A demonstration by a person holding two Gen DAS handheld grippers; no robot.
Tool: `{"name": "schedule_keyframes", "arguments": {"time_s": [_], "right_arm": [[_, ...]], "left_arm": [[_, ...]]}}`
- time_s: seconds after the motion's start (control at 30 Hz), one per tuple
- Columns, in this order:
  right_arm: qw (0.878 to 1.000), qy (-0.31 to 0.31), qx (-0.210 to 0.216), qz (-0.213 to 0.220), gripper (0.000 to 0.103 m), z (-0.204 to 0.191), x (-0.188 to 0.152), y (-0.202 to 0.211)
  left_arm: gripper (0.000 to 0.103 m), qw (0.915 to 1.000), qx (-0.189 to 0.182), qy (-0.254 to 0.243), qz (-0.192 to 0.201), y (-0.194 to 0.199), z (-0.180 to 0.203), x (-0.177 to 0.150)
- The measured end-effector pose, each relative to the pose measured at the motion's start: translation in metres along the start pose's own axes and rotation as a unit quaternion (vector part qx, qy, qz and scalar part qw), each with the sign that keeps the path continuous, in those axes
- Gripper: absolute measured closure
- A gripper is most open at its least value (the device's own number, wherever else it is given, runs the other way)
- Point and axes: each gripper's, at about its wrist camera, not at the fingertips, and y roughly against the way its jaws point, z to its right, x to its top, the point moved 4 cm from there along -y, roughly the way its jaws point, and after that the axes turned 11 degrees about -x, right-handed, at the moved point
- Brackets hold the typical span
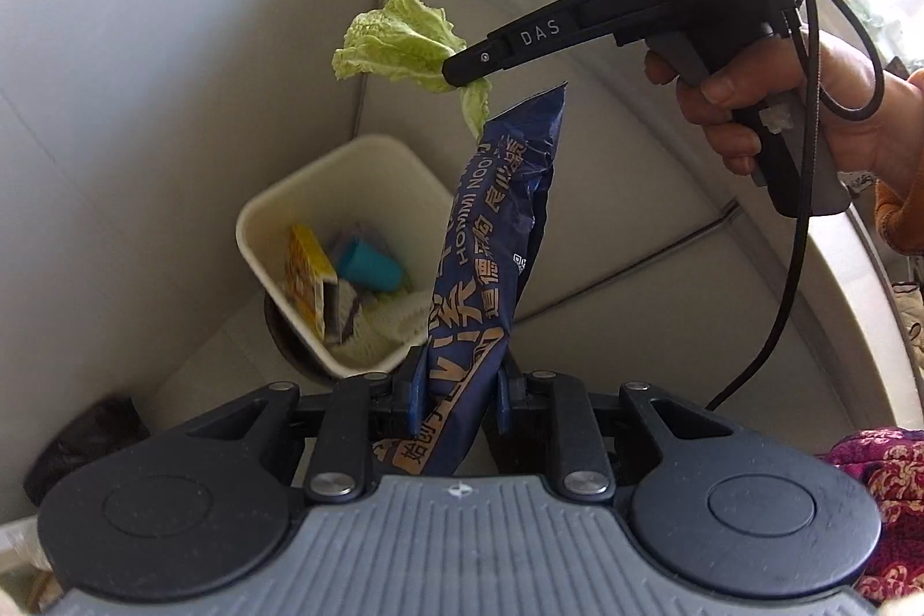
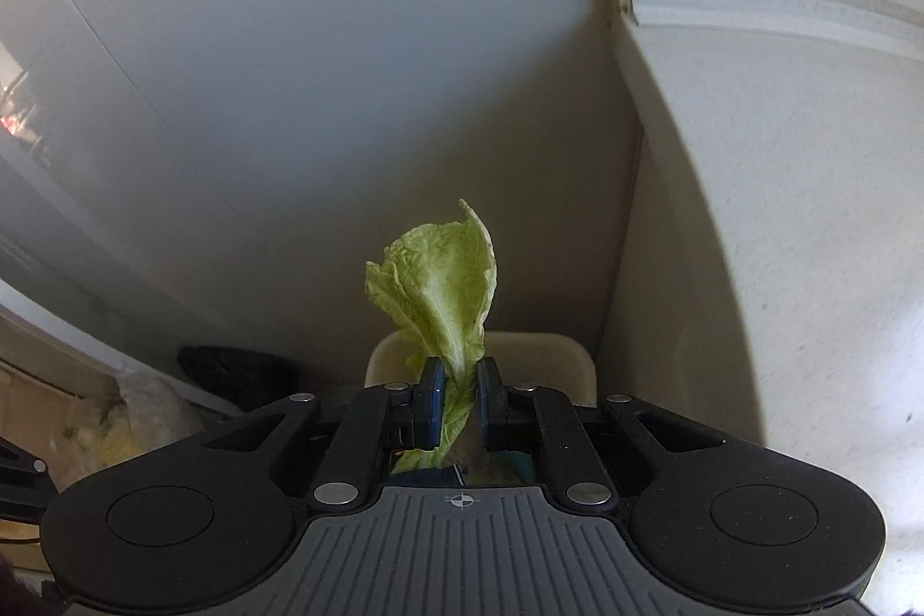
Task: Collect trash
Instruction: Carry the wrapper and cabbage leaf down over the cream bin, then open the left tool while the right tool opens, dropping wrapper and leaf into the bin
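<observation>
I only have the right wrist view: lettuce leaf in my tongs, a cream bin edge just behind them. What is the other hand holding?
Observer: The left tongs are clamped on a dark blue noodle packet, which stands up between the pads.
Operator: Is the bin empty?
Observer: No. The cream bin already holds a yellow carton, a teal cup and some pale scraps.
Operator: Where is my leaf relative to that packet?
Observer: In the left wrist view the lettuce leaf hangs from the right tongs just above the packet's top edge, its lower tip overlapping the packet's top in that view.
</observation>
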Motion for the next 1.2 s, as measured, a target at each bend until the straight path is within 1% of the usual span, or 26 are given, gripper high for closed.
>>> {"name": "schedule_keyframes", "arguments": {"time_s": [0.13, 0.33, 0.47, 0.57, 0.67, 0.8, 1.0, 1.1, 1.2], "right_arm": [[0.999, 0.015, -0.001, -0.035, 0.093, -0.005, -0.016, -0.022], [0.997, 0.023, -0.013, -0.077, 0.093, -0.009, -0.035, -0.052], [0.994, 0.02, -0.022, -0.106, 0.093, -0.01, -0.047, -0.071], [0.991, 0.02, -0.044, -0.125, 0.094, -0.008, -0.052, -0.092], [0.988, 0.001, -0.042, -0.15, 0.094, -0.005, -0.06, -0.11], [0.983, 0.006, -0.059, -0.171, 0.094, -0.001, -0.069, -0.133], [0.979, 0.006, -0.066, -0.194, 0.094, 0.0, -0.073, -0.159], [0.977, 0.009, -0.069, -0.201, 0.094, 0.0, -0.075, -0.166], [0.976, 0.014, -0.071, -0.205, 0.093, 0.005, -0.073, -0.17]], "left_arm": [[0.082, 0.9994, -0.012, 0.024, -0.023, -0.023, -0.003, 0.002], [0.083, 0.9979, -0.018, 0.036, -0.05, -0.051, -0.005, 0.005], [0.083, 0.9971, -0.021, 0.043, -0.058, -0.065, -0.002, 0.006], [0.083, 0.9961, -0.023, 0.056, -0.064, -0.077, 0.002, 0.008], [0.084, 0.9939, -0.02, 0.084, -0.069, -0.089, -0.004, 0.013], [0.084, 0.9879, -0.023, 0.132, -0.077, -0.101, -0.019, 0.016], [0.085, 0.9738, -0.009, 0.216, -0.071, -0.111, -0.055, 0.006], [0.085, 0.9676, -0.004, 0.243, -0.068, -0.121, -0.07, 0.013], [0.085, 0.9635, 0.008, 0.258, -0.071, -0.134, -0.079, 0.019]]}}
